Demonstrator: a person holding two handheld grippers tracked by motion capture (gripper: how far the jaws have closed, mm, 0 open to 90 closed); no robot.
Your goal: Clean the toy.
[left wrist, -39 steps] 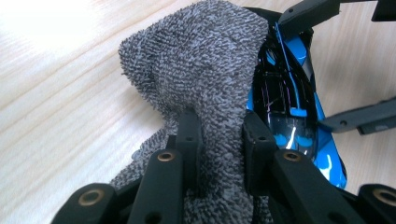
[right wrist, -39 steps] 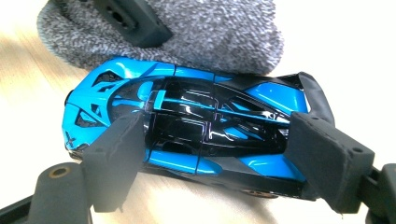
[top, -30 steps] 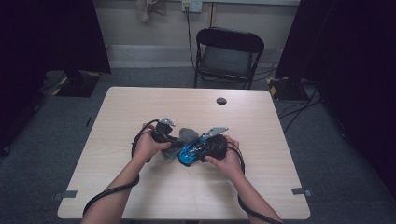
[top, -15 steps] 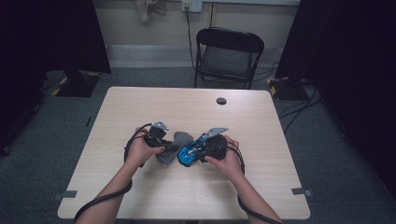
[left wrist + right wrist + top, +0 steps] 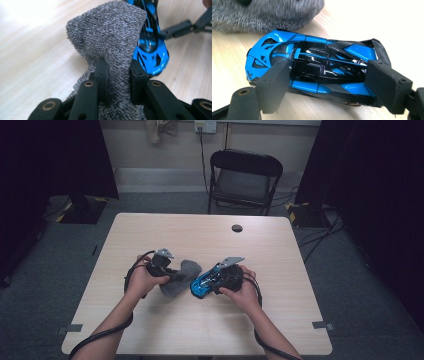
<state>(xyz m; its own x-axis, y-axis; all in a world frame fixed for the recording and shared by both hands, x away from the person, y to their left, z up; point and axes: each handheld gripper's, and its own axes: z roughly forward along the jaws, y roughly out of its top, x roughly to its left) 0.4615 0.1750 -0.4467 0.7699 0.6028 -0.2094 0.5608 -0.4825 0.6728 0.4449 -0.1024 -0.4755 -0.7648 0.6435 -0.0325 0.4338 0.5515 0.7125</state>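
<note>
Gripping a bunched grey cloth, my left gripper has its two black jaws pinched tight on the fabric, which rises in a rumpled fold beyond them. Seen from the high view, that left gripper sits just to the left of the blue toy car, and the cloth lies between gripper and car, its edge right up against the car's side; whether it actually touches I cannot tell. With my right gripper I hold the car across its length, one pad at its nose end and the other at its tail, jaws spread wide around the body. The car rests wheels down on the pale wooden table, near the middle of the side closest to me. From the high view my right gripper stands directly right of the car, my hand behind it.
</note>
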